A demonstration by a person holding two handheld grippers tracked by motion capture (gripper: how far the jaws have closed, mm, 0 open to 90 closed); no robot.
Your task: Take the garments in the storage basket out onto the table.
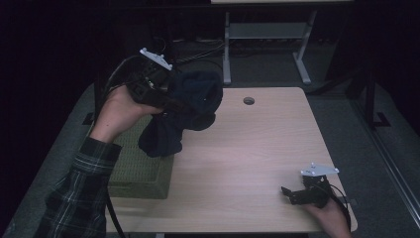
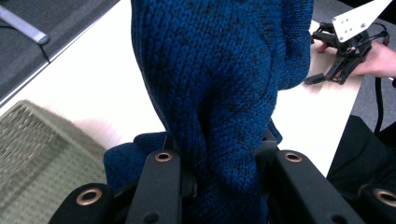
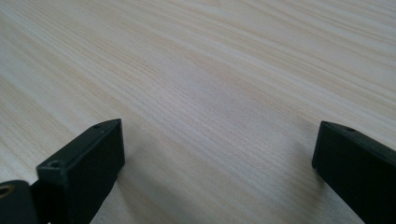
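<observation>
Left hand-held gripper [image 1: 171, 101] raised above the desk [image 1: 247, 158], clamped on a dark knitted garment [image 1: 185, 111] hanging over a green woven basket [image 1: 141, 168]. Right hand-held gripper [image 1: 286, 192] resting low near the desk's front right corner, apart from both.

Pale wood-grain worktop [image 1: 257, 148] with rounded corners and a round cable hole [image 1: 248, 100] near its far edge, standing on a grey carpeted floor [image 1: 341, 124]. Beyond it, the white metal legs and crossbar of a second table [image 1: 267, 34], with dark cables [image 1: 198, 49] lying on the floor beneath. The room is dim; its far side falls into darkness
</observation>
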